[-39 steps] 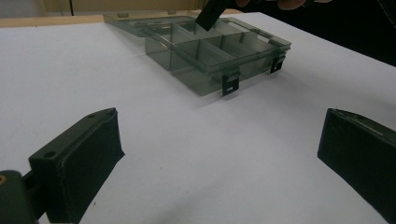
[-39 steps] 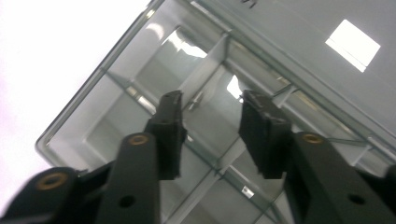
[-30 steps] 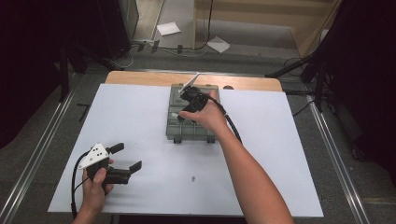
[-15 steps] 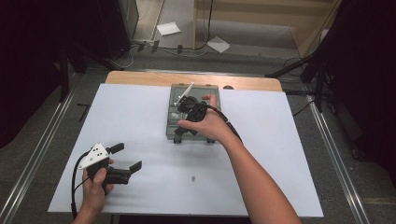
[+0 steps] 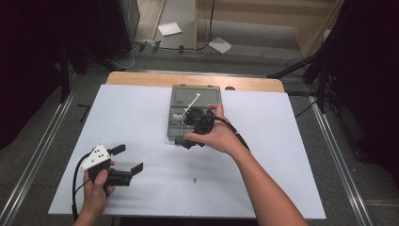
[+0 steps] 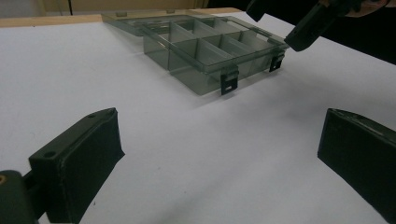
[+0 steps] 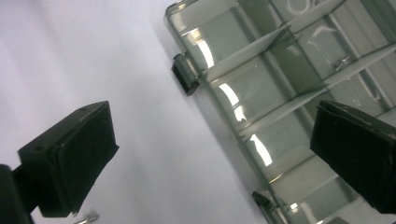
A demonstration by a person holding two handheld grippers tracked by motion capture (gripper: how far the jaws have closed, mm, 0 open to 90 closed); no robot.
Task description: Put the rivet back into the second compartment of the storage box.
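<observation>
**Right gripper open over organizer box**

Right gripper (image 5: 188, 140) jaws just opened wide, nothing between them, hovering over near edge of clear organizer box (image 5: 181, 101) mid-table. Small item by it, possibly a screw (image 7: 87, 218). Left gripper (image 5: 128, 158) open, well apart

A white sheet covers the desk (image 5: 141, 117). The grey compartment box (image 5: 181, 125) lies open toward the far edge, and a small screw (image 5: 194, 179) lies well nearer than the box.

Change noted: my right claw (image 5: 187, 140) sits nearer the box's (image 5: 195, 96) front edge, drawn back toward me, jaws opened, nothing between.
</observation>
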